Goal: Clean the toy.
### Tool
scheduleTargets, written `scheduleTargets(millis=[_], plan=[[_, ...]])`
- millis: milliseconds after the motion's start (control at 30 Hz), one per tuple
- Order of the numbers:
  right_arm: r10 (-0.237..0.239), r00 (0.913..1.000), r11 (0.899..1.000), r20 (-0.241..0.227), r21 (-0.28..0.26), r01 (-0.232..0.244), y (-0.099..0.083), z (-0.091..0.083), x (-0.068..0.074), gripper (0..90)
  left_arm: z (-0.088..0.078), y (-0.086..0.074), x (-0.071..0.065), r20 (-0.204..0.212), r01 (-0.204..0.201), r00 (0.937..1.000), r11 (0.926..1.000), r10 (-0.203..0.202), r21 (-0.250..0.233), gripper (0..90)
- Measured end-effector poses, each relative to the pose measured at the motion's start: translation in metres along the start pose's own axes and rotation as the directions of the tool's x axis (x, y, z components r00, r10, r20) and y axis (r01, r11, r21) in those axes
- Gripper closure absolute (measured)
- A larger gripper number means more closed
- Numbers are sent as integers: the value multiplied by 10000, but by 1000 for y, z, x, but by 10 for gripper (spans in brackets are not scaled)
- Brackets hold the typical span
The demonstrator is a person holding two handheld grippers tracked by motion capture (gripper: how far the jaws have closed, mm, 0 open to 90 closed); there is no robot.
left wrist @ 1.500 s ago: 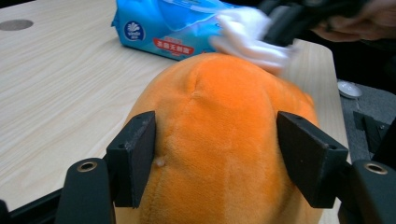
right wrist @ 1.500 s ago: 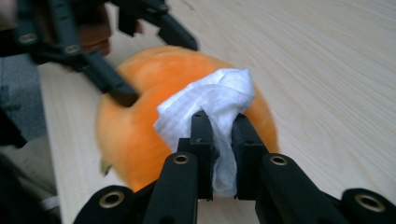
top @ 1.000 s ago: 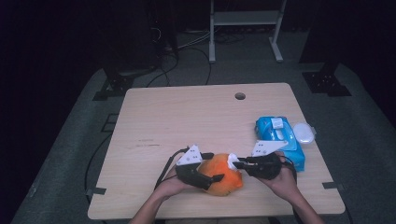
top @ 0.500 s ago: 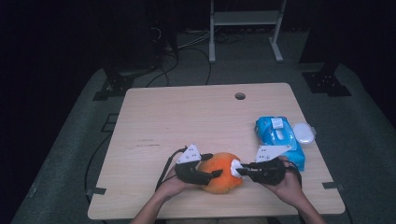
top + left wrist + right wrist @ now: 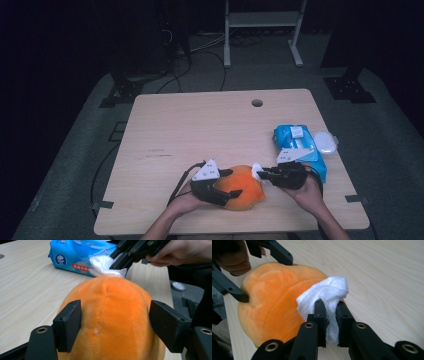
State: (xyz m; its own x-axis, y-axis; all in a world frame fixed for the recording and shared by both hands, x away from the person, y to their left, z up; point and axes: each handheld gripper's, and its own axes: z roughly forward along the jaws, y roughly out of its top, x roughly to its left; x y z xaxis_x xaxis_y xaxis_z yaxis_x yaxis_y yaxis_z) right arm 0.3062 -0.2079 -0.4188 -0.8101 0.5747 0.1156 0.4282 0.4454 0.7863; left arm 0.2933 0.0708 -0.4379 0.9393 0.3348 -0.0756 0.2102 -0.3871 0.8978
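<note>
Wiping an orange plush toy (image 5: 242,188) at the near table (image 5: 200,130) edge: right gripper (image 5: 329,307) clenched on a white wet wipe (image 5: 324,296) against its top, left gripper (image 5: 115,322), jaws just reopening slightly, bracketing its sides; next, likely, dragging the wipe across, toy steadied.

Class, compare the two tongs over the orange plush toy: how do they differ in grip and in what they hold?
The left tongs straddle the wide orange plush toy, jaws far apart on its sides; the right tongs are pinched nearly shut on a thin white wipe. The left jaws have just been shifting around the toy; whether they press it is unclear. Both are black, hand-held, and meet at the toy.
</note>
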Motion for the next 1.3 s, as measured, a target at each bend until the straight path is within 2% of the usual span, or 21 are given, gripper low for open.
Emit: scheduleTargets(millis=[133,200,267,300,367,400,433,500,567,600,700,767,900,933,967,1000,1067,1133,1300], plan=[[-461,9989,9988,-56,-161,460,9,-1,12,807,3,0,-3,36,-216,9998,9998,216,26,272],[-591,9980,9978,-243,-328,583,13,-3,17,807,3,0,-4,83,-305,9995,9995,305,31,269],[-720,9969,9971,-307,-276,712,14,-3,21,807,0,2,-3,146,-408,9991,9992,407,40,247],[-750,9965,9970,-377,-206,742,13,-2,20,807,-2,3,-2,156,-340,9993,9994,340,-22,225],[-620,9961,9981,-631,-52,618,9,-1,18,807,-6,6,1,-138,-62,9999,10000,62,28,158],[-634,9952,9980,-747,11,636,7,-2,17,807,-6,6,1,-138,-62,9999,10000,62,28,119],[-605,9947,9981,-830,22,609,6,-3,17,806,-7,3,6,-216,259,9994,9996,-256,143,102],[-552,9941,9984,-934,40,558,3,-5,17,805,-3,-1,9,131,678,9976,9964,-685,510,86],[-513,9933,9987,-1032,7,516,2,-5,16,804,2,-5,8,178,729,9971,9950,-743,686,93],[-482,9937,9988,-1016,45,490,1,-5,16,804,3,-5,7,145,666,9976,9954,-678,695,133],[-365,9954,9993,-886,-62,361,2,-5,14,806,0,-2,3,-175,104,9998,9984,-95,551,312],[-335,9967,9993,-745,-190,321,4,-7,14,807,-2,2,1,-405,-340,9986,9992,349,230,362],[-378,9981,9973,-488,-653,346,12,-10,17,808,-6,9,-4,-1112,-1418,9842,9895,1378,-292,386],[-378,9981,9973,-488,-653,346,12,-10,17,808,-6,9,-4,-1112,-1418,9842,9895,1378,-292,382],[-416,9980,9976,-482,-571,388,13,-5,18,808,-5,6,-3,-1100,-1652,9804,9862,1634,-79,374],[-412,9978,9982,-518,-454,389,12,-2,17,807,-4,3,-1,-1002,-1629,9816,9866,1624,31,366],[-334,9977,9991,-588,-294,317,8,3,15,806,-5,-1,3,-682,-1362,9883,9907,1363,56,348],[-151,9981,9997,-594,-225,138,4,5,10,806,-7,-3,5,-626,-1274,9898,9918,1277,89,331],[301,9992,9995,-252,63,-300,-7,5,-3,807,-10,-7,8,-462,-1099,9928,9939,1102,90,298]])
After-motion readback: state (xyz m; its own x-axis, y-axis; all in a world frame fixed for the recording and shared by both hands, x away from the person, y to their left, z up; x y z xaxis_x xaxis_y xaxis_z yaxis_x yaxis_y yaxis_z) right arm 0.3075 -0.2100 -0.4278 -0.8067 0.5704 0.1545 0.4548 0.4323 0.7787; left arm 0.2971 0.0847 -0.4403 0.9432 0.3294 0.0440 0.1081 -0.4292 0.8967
